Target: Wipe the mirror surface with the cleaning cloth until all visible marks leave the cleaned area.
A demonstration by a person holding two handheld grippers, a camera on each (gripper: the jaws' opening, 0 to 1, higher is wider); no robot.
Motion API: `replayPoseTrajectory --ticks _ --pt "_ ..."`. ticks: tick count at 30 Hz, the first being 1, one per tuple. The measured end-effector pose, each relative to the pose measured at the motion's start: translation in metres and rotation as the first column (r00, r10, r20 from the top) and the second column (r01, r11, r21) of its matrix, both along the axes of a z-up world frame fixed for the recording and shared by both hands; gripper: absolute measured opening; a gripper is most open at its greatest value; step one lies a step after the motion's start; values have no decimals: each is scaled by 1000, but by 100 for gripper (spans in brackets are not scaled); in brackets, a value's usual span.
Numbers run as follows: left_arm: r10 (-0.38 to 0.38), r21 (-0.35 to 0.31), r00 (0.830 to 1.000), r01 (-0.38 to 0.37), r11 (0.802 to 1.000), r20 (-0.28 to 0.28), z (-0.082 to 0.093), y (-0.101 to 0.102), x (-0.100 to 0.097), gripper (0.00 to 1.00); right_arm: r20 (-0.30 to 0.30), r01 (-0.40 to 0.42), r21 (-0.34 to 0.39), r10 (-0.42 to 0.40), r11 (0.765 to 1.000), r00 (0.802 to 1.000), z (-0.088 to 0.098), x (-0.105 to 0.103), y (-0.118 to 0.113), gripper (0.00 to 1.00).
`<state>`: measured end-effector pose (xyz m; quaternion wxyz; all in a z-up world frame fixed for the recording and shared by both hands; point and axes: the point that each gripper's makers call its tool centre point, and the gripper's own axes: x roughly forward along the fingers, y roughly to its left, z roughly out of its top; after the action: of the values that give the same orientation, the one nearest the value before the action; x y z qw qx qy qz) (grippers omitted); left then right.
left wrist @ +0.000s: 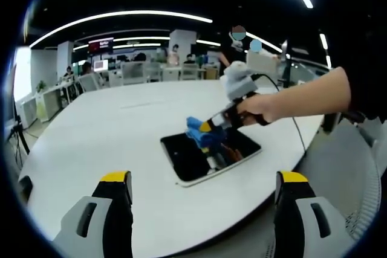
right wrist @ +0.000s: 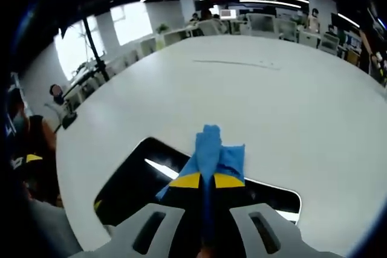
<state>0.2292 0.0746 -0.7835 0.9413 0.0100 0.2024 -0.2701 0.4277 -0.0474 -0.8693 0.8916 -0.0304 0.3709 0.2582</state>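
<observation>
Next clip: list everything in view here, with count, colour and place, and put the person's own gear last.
Table: one, white, large and rounded, under everything.
Mirror: one, dark reflective face with a pale rim, lying flat near the table's near edge.
Cloth: one, blue, over the mirror, pinched in the right gripper.
Desks and chairs: several, pale, across the office behind the table.
Ceiling lights: several long white strips overhead.
Hand: one, holding the right gripper's handle.
Right gripper: yellow-tipped, shut on the cloth.
Left gripper: yellow-tipped, open, off the table's near edge.
</observation>
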Motion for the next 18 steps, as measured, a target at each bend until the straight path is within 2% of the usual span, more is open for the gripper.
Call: replayPoseTrajectory --ticks 18 --pt "0 0 1000 0 1000 -2 0 0 0 99 12 -27 -31 27 999 1000 2 -6 -3 1"
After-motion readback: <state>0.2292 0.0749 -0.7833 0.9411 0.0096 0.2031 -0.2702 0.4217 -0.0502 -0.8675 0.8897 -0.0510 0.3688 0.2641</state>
